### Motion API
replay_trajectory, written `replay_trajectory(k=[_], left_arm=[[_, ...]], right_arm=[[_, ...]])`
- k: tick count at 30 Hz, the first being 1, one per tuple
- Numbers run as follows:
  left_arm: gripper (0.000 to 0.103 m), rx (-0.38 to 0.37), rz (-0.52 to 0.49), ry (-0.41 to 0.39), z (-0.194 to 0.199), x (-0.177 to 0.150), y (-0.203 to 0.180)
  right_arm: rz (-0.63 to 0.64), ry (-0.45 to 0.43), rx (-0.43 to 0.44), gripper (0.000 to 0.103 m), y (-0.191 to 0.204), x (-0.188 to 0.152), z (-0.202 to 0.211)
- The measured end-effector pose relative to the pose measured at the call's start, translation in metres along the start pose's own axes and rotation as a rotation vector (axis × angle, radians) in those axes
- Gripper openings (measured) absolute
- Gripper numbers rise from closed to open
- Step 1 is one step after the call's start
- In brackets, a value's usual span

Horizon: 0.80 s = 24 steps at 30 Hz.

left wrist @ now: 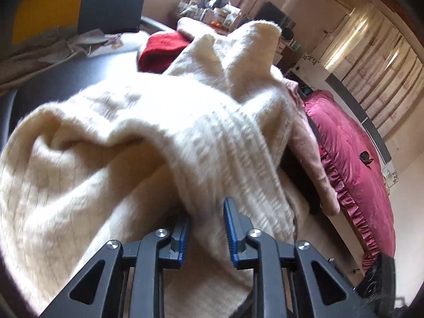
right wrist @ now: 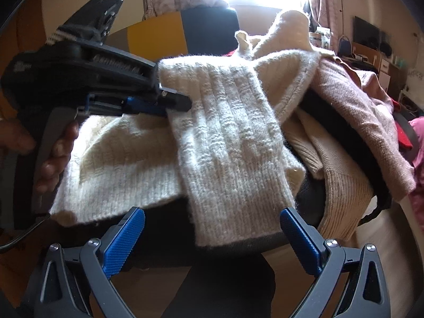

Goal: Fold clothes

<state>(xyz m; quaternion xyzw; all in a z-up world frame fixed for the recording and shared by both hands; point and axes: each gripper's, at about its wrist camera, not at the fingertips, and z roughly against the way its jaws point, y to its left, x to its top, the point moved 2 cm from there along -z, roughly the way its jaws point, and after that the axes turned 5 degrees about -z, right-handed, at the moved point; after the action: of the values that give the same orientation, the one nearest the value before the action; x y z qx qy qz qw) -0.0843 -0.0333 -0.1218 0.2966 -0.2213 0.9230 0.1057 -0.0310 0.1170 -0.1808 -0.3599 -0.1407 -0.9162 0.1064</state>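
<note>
A cream ribbed knit sweater [left wrist: 148,132] lies bunched on a dark chair seat [left wrist: 53,79]. A fold of it runs between the blue pads of my left gripper [left wrist: 206,225], whose jaws stand close together on the knit. In the right wrist view the left gripper [right wrist: 175,103] comes in from the left and pinches the sweater [right wrist: 225,137] at its edge. My right gripper [right wrist: 212,235] is wide open and empty, just in front of the hanging ribbed end of the sweater.
A pink knit [right wrist: 357,111] and a beige ribbed knit [right wrist: 341,185] lie to the right of the sweater. A red garment [left wrist: 161,50] lies behind it. A magenta ruffled cushion [left wrist: 352,159] sits on the floor at right. A yellow and black chair back [right wrist: 185,31] stands behind.
</note>
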Motion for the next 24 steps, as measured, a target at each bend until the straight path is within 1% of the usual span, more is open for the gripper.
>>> replay_trajectory(k=[2,3,5,7,10,13,16,18,21,24], left_arm=[[0.007,-0.039,0.043,-0.070,0.013,0.010,0.004],[0.007,-0.062,0.080,-0.106,0.022,0.015,0.011],[0.007,-0.082,0.165,-0.172,0.041,0.022,0.032],[0.006,-0.059,0.245,-0.218,0.056,0.024,0.062],[0.006,-0.028,0.356,-0.242,0.071,0.019,0.107],[0.006,0.034,0.419,-0.239,0.083,0.007,0.143],[0.006,0.110,0.441,-0.223,0.092,-0.007,0.168],[0.006,0.162,0.452,-0.200,0.093,-0.017,0.182],[0.006,0.224,0.488,-0.153,0.095,-0.038,0.203],[0.006,0.256,0.559,-0.120,0.101,-0.064,0.225]], right_arm=[[-0.014,0.012,0.000,0.103,-0.001,0.000,-0.003],[-0.012,0.007,-0.004,0.103,-0.002,0.001,-0.003],[0.000,-0.012,-0.014,0.103,-0.002,0.003,0.001],[0.003,-0.033,-0.024,0.103,-0.004,0.009,0.004],[0.007,-0.067,-0.029,0.103,-0.003,0.021,0.007],[0.033,-0.096,-0.035,0.103,0.002,0.035,0.004],[0.074,-0.105,-0.031,0.103,0.006,0.052,-0.006],[0.103,-0.102,-0.014,0.103,0.014,0.068,-0.020],[0.154,-0.069,0.020,0.103,0.028,0.084,-0.044],[0.175,0.003,0.064,0.103,0.037,0.096,-0.072]])
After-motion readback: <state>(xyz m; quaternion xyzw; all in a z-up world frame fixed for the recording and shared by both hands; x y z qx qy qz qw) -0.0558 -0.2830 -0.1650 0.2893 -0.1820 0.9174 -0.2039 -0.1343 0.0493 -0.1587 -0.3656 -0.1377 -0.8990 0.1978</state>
